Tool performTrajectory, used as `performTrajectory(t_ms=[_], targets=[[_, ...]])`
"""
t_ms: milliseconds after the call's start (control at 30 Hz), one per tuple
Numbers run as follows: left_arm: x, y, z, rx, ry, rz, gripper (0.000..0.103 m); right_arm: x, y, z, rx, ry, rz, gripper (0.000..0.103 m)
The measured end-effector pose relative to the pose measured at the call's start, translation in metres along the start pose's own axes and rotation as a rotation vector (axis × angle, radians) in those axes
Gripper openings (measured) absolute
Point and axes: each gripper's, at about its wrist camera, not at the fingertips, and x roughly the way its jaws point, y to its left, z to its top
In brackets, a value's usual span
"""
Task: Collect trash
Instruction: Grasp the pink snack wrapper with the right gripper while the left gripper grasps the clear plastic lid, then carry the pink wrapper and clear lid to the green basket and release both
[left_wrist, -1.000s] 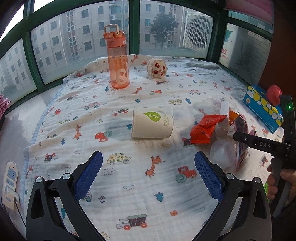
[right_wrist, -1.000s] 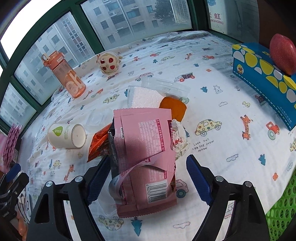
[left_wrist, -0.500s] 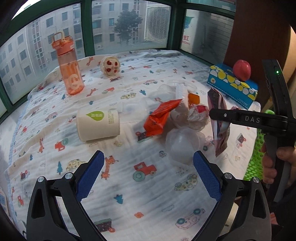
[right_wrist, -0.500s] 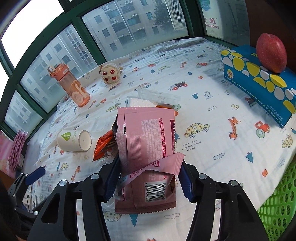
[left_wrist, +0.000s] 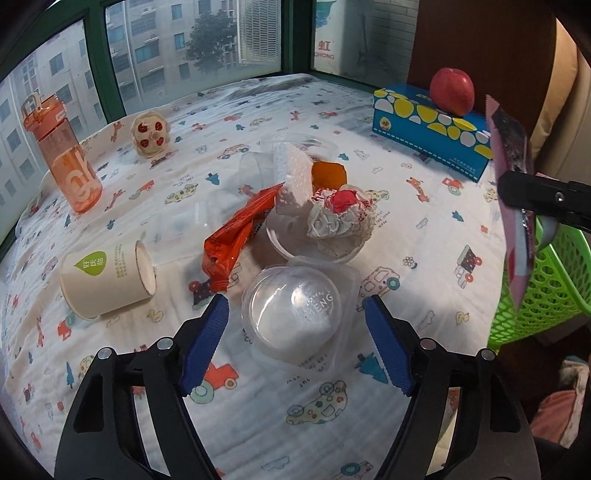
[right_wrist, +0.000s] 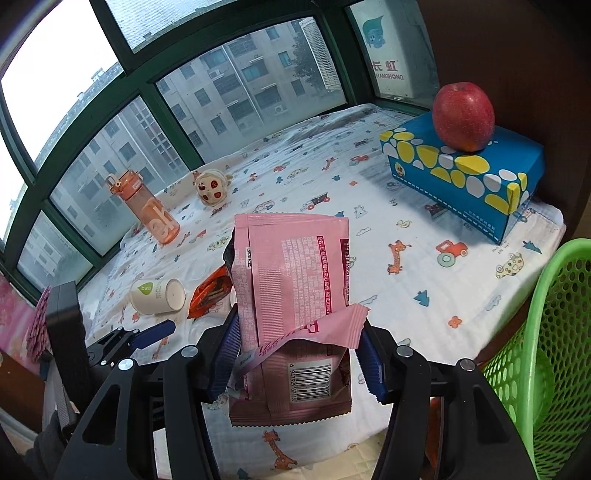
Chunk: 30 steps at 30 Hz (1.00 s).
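The right claw (right_wrist: 297, 363) is pinching a pink snack wrapper (right_wrist: 291, 291), its blue pads pressed against the wrapper's sides near the lower, barcode end. The wrapper stands roughly upright, long axis running up and away from the claw, with a torn strip flapping across its front. The green mesh basket (right_wrist: 546, 332) sits off the bench's right edge, to the right of this claw and lower. So the coming move, as I judge it, is a swing rightward over the basket's rim and a release; the right hand is plainly the nearer one. The room between looks open, with only the blue tissue box (right_wrist: 461, 177) and the apple (right_wrist: 463, 116) on it farther back along that edge.

The left claw (left_wrist: 295, 336) is spread wide and empty, straddling a clear plastic dome lid (left_wrist: 301, 310) on the printed cloth (left_wrist: 258, 435). Just beyond lie the orange wrapper (left_wrist: 236, 236), crumpled paper (left_wrist: 341, 218) in a clear cup, and, towards the left edge, a tipped paper cup (left_wrist: 107, 284).
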Motion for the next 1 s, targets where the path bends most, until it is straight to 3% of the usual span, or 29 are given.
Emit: performTrajectory(t_ms=[367, 600, 633, 1000], targets=[[0.021, 0.003, 0.003, -0.02, 0.041, 0.04, 0.071, -0.008, -0.016, -0.008, 0.038, -0.005, -0.001, 0.055], [0.019, 0.003, 0.003, -0.033, 0.028, 0.011, 0.063, -0.015, -0.019, -0.012, 0.041, -0.013, -0.008, 0.055], [0.016, 0.003, 0.003, -0.033, 0.022, 0.001, 0.054, -0.017, -0.019, -0.013, 0.04, -0.017, -0.008, 0.055], [-0.022, 0.002, 0.008, -0.054, -0.038, -0.077, 0.054, -0.051, -0.031, -0.016, 0.055, -0.076, -0.04, 0.055]])
